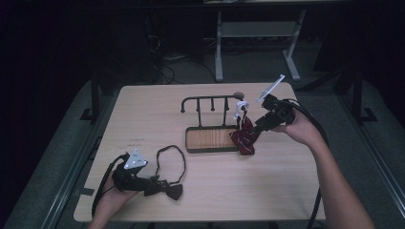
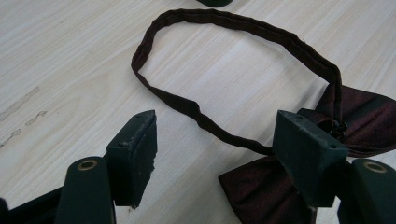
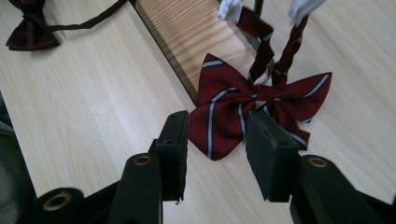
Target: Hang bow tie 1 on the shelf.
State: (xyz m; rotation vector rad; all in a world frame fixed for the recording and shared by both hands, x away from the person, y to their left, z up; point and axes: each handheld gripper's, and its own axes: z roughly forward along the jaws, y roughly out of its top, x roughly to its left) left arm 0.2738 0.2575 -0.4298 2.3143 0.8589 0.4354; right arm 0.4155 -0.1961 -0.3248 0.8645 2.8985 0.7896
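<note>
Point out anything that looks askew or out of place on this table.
The striped bow tie hangs from the rack's end hook by its strap, yet sags onto the table, slumped against the wooden base. The dark bow tie lies loose on the table, its strap sprawled in a loop.

A: What colours is the bow tie (image 3: pixel 252 105) beside the stand (image 1: pixel 210 138) showing?

B: Dark red with thin white-and-navy stripes. The stand's base is glowing orange-brown wood, framed black.

A: And the other bow tie (image 2: pixel 280 186), well away from it?

B: Plain dark maroon, lying on the pale wood-grain desk (image 1: pixel 215 191).
</note>
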